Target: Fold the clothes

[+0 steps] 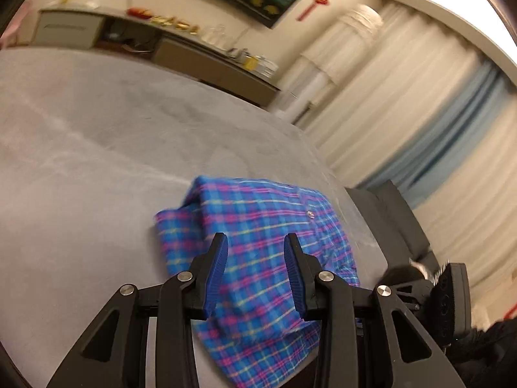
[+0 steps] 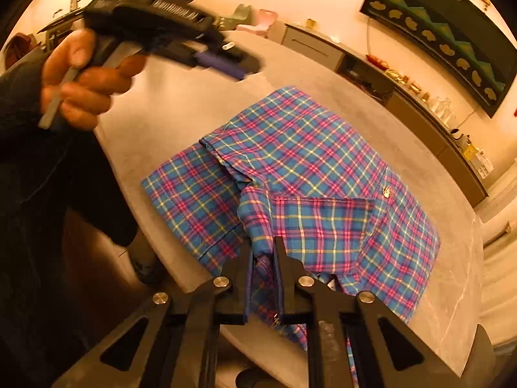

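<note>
Grey desk (image 1: 80, 161), wide and round-edged. Plaid shirt (image 2: 307, 177), partly folded, lies near the desk's front edge, one corner hanging over it. Left gripper (image 1: 255, 274) held above the shirt, jaws spread, nothing between them. Right gripper (image 2: 263, 278) at the shirt's near edge, jaws clamped on a bunched fold of cloth. Small button (image 2: 385, 190) on the shirt front.

Black linkage arms, silver round pivot screws, ribbed blue pads (image 1: 216, 274) on left gripper (image 1: 255, 242) and right gripper (image 2: 263, 245). At ten o'clock, bare-skinned left hand (image 2: 84, 80), dark sleeve (image 2: 19, 103).
</note>
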`<control>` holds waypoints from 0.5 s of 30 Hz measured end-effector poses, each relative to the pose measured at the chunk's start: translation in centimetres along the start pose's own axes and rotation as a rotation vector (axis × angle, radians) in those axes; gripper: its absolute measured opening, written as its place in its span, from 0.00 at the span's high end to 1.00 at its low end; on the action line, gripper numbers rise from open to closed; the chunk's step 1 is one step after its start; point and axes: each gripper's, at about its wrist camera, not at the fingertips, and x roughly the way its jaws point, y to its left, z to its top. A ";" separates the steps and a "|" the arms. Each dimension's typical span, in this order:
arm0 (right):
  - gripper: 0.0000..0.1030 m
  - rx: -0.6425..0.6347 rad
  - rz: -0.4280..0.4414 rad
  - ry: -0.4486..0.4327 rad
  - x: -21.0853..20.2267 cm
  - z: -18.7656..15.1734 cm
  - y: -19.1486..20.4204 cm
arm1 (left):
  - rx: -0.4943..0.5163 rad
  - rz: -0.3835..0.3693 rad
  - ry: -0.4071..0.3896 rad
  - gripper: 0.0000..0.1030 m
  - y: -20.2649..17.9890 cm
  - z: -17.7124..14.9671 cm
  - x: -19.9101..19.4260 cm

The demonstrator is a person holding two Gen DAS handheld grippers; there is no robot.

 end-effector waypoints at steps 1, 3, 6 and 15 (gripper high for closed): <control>0.88 -0.009 0.015 0.019 0.3 -0.3 0.1 | 0.019 0.015 0.034 0.66 -0.4 -0.4 1.2; 0.88 -0.025 0.043 0.066 1.5 -1.3 0.2 | 0.058 0.045 0.101 0.66 -1.1 -1.1 3.6; 0.88 -0.038 0.060 0.091 1.2 -3.2 -0.2 | 0.104 0.092 0.195 0.66 -1.9 -2.2 6.9; 0.64 0.126 0.154 0.065 0.1 -4.5 -5.6 | 0.246 0.348 0.234 0.77 -1.8 0.2 11.2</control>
